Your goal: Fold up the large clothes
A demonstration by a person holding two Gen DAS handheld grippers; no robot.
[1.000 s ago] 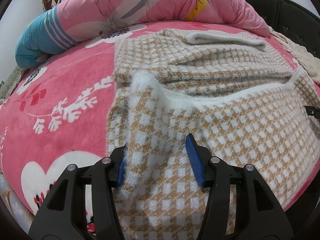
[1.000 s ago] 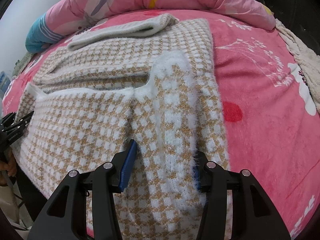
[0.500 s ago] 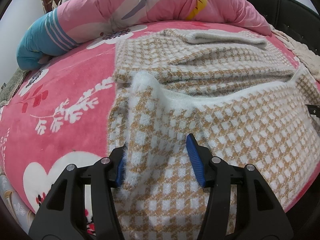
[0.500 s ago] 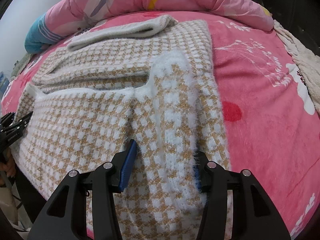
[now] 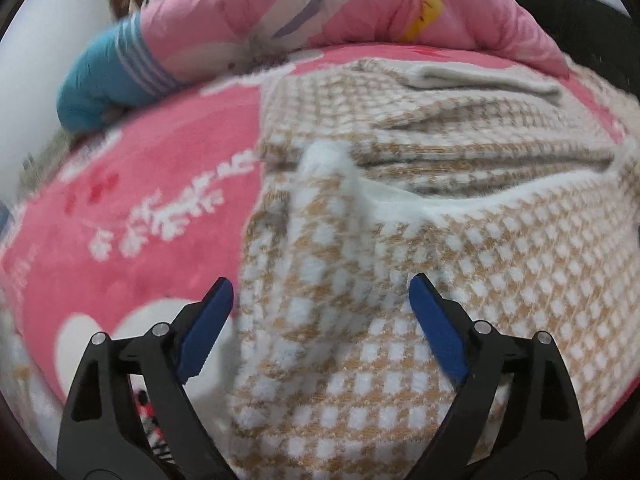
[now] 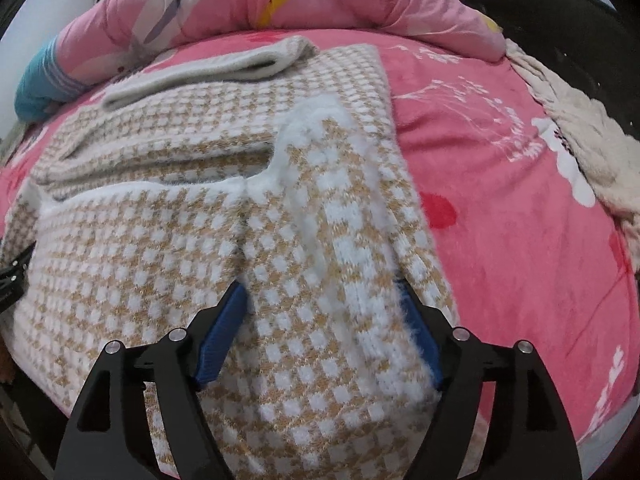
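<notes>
Now the fuzzy tan-and-white checked sweater lies partly folded on the plush pink bed, its white ribbed edge forming a soft ridge. The left tool is spread wide over a sleeve, gripping nothing. The right tool also stands open, its blue pads straddling the other sleeve's knit. A puffy pink quilt is bunched behind.

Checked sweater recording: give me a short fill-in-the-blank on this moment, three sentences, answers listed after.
1. The checked sweater lies on a ____ floral blanket.
2. The left gripper has its jaws ____, straddling a sweater sleeve.
3. The finger pads of the right gripper are ____ in colour.

Answers: pink; open; blue
</notes>
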